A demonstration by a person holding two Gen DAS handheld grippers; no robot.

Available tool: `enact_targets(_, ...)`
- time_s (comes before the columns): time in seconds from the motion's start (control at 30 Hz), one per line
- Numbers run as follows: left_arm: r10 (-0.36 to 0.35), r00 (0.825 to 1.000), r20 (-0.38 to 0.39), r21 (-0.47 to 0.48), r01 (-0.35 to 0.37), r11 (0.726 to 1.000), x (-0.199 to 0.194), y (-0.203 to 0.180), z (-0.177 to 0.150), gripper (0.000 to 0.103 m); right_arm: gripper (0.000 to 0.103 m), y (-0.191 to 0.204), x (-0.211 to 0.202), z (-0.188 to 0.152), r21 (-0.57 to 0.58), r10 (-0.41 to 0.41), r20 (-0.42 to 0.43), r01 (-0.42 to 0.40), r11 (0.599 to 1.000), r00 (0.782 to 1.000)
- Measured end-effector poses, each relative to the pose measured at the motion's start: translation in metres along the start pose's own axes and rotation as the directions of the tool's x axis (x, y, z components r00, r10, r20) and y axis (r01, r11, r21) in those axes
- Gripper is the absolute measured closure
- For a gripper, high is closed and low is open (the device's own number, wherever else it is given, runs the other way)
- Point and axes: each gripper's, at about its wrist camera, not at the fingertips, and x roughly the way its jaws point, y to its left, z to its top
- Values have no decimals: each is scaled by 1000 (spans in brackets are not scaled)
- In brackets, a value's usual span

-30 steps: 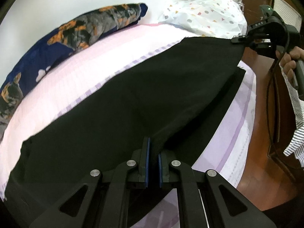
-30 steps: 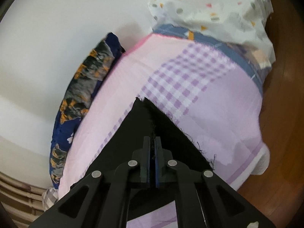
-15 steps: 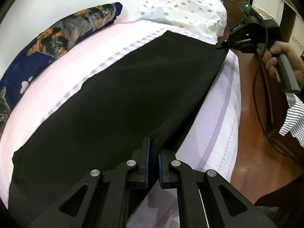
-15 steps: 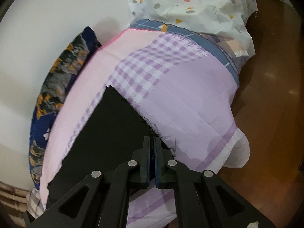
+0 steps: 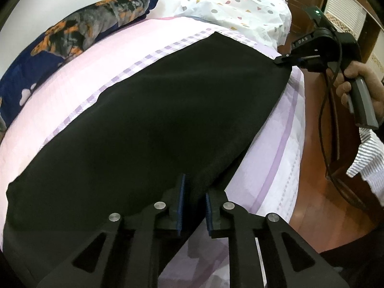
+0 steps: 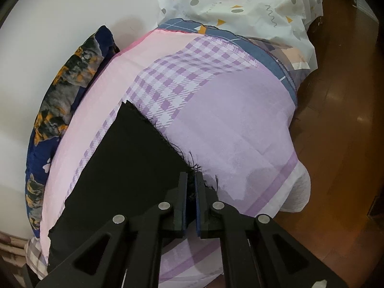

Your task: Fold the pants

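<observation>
Lower centre, left gripper (image 5: 194, 206): parted, pants (image 5: 156, 124) edge between fingers.
Right gripper (image 6: 191, 192): pinching frayed hem, keeping cloth taut for folding.

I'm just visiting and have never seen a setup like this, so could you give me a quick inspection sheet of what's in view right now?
Surface: bed, pink and lilac sheet.
Job's things: black pants lying flat along the bed, frayed hem at the right end.
Clutter: patterned pillow by the wall; dotted white quilt heaped at the far end.
Grippers: left tongs slightly parted around the near pants edge; right tongs shut on the hem corner.
Cables: black cable hanging from the right handle.
Surroundings: white wall, wooden floor.
</observation>
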Motion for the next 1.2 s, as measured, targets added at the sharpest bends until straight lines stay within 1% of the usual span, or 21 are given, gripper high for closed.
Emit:
enact_targets(0.03, -9, 1000, -4, -9, 9, 1000, 0, 1, 1, 83, 92, 0, -1, 0, 0, -1, -1, 1, 1000, 1000)
enact_targets(0.07, -22, 1000, -7, -22, 22, 1000, -1, 2, 1, 78, 87, 0, -1, 0, 0, -3, 4, 3, 1000, 1000)
enact_targets(0.1, -38, 999, -6, -39, 38, 999, -3, 5, 2, 76, 76, 1, -2, 0, -1, -22, 8, 22, 1000, 1000)
enact_targets(0.13, -52, 999, -2, -53, 52, 997, -6, 7, 2, 72, 62, 2, -4, -1, -2, -33, 13, 33, 999, 999)
enact_targets(0.17, -67, 998, 9, -67, 67, 995, -10, 9, 3, 67, 59, 2, -7, -2, -6, -41, 24, 41, 999, 999)
enact_targets(0.2, -78, 997, 23, -83, 79, 993, -15, 12, 3, 64, 59, 3, -10, -2, -15, -41, 34, 42, 999, 999)
enact_targets(0.27, -86, 994, 62, -108, 92, 990, -26, 19, 3, 54, 59, 6, -16, -1, -27, -57, 44, 59, 998, 997)
enact_targets(0.33, -72, 991, 110, -138, 87, 987, -40, 29, 3, 51, 59, 10, -25, 2, -40, -56, 67, 59, 997, 996)
enact_targets(0.47, 0, 984, 179, -244, 44, 969, -62, 62, -2, 48, 55, 30, -41, 7, -99, -70, 115, 81, 992, 991)
enact_targets(0.57, 109, 975, 192, -336, -39, 941, -75, 93, -14, 47, 53, 56, -47, 9, -175, -54, 134, 78, 981, 990)
enact_targets(0.67, 225, 958, 177, -422, -133, 897, -86, 123, -32, 47, 52, 86, -43, 7, -250, -22, 124, 52, 967, 992)
enact_targets(0.73, 288, 944, 160, -469, -184, 864, -93, 140, -44, 47, 52, 111, -36, 4, -312, 24, 94, 6, 950, 995)
enact_targets(0.83, 359, 926, 117, -527, -248, 813, -99, 163, -67, 47, 52, 153, -24, -5, -406, 90, 27, -72, 911, 996)
enact_targets(0.93, 397, 914, 79, -581, -282, 764, -104, 187, -87, 47, 52, 198, -10, -21, -492, 149, -44, -151, 857, 988)
enact_targets(0.97, 402, 913, 72, -594, -285, 752, -105, 194, -93, 47, 52, 211, -5, -26, -515, 163, -69, -175, 839, 984)
enact_targets(1.0, 410, 910, 62, -610, -290, 737, -107, 200, -99, 47, 52, 231, 1, -33, -545, 181, -105, -209, 812, 978)
enact_targets(1.07, 422, 906, 43, -632, -302, 713, -110, 209, -109, 47, 52, 257, 12, -44, -582, 198, -163, -256, 772, 967)
enact_targets(1.2, 429, 903, 6, -665, -317, 676, -110, 221, -130, 47, 52, 316, 36, -72, -636, 222, -280, -354, 686, 934)
